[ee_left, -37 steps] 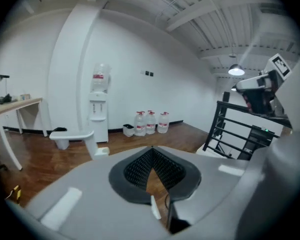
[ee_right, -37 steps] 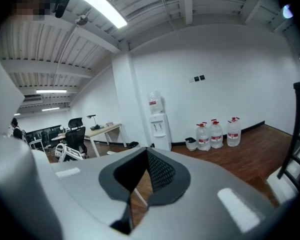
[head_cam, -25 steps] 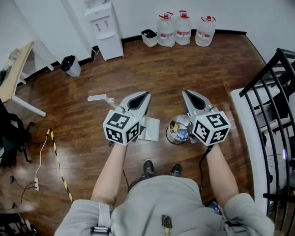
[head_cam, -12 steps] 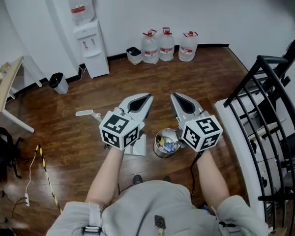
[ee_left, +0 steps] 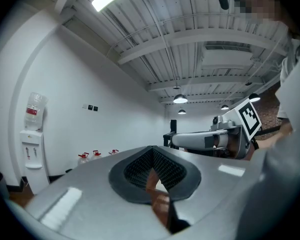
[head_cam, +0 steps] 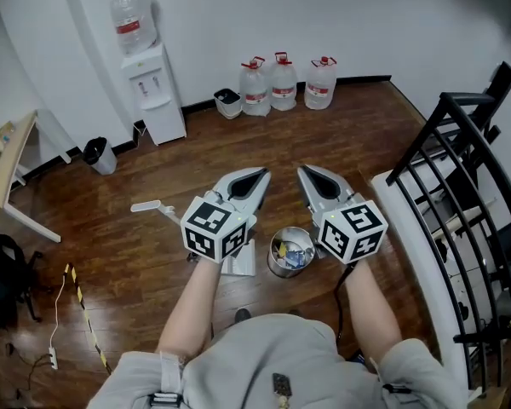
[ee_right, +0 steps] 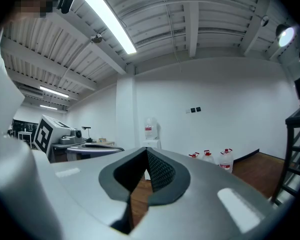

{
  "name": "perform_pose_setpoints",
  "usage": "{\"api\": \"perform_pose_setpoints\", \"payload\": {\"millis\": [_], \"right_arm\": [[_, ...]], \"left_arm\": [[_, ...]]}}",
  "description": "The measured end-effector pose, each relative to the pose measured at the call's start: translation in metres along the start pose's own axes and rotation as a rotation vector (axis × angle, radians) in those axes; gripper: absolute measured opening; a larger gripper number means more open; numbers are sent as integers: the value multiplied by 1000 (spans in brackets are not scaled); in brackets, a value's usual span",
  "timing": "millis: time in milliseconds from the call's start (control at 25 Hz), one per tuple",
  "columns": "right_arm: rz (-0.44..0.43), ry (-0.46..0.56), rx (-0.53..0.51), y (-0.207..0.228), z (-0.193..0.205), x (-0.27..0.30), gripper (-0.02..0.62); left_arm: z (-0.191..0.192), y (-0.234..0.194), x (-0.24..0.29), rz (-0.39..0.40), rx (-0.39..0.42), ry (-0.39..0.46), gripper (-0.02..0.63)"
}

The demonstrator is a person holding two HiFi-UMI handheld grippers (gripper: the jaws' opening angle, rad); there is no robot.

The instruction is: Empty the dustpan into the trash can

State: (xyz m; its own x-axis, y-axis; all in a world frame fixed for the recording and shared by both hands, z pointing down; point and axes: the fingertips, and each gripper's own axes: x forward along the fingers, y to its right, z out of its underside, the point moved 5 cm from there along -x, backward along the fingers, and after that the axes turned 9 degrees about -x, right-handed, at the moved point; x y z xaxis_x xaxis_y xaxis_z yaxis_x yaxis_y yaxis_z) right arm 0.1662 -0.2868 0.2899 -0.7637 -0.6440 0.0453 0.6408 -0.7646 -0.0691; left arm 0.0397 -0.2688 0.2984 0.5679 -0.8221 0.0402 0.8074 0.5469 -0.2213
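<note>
Clutter lines the far wall: we count one desk (head_cam: 8, 156), one black bin (head_cam: 96, 154), one water dispenser (head_cam: 153, 92), one white tub (head_cam: 228, 102) and three water jugs (head_cam: 283, 83). The floor in front of these is open. Our left gripper (head_cam: 257, 180) is closed and empty above the dustpan (head_cam: 242, 262), which lies just beside the trash can (head_cam: 291, 252). Our right gripper (head_cam: 305, 175) is likewise closed on nothing. One black railing (head_cam: 460, 186) bounds the right side.
</note>
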Motion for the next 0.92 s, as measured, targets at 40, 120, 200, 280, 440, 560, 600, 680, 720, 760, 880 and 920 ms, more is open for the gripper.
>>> {"api": "perform_pose_setpoints", "payload": {"millis": [40, 120, 200, 280, 440, 560, 600, 680, 720, 760, 880, 920], "right_arm": [[0, 1, 0, 0, 0, 0, 0], [0, 5, 0, 0, -1, 0, 0], [-1, 8, 0, 1, -1, 0, 0], [-3, 9, -1, 1, -1, 1, 0], [-5, 8, 0, -1, -2, 1, 0], [-6, 9, 0, -1, -2, 1, 0], [-7, 8, 0, -1, -1, 1, 0], [-6, 7, 1, 0, 0, 1, 0], [-6, 7, 1, 0, 0, 1, 0], [-5, 7, 0, 1, 0, 1, 0], [-5, 7, -1, 1, 1, 1, 0], [-5, 6, -1, 1, 1, 1, 0]], "left_arm": [[0, 0, 1, 1, 0, -2, 6], [1, 0, 2, 1, -1, -4, 5], [2, -1, 3, -1, -2, -2, 5], [2, -2, 3, -4, -2, 0, 5], [4, -5, 1, -12, -9, -3, 5], [5, -5, 0, -14, -14, -6, 5], [6, -5, 1, -14, -16, -7, 5], [8, -4, 1, -14, -19, -8, 5], [8, -4, 2, -14, -20, -9, 5], [9, -4, 2, -13, -20, -9, 6], [10, -4, 3, -9, -20, -10, 5], [11, -4, 4, -7, -20, -10, 5]]}}
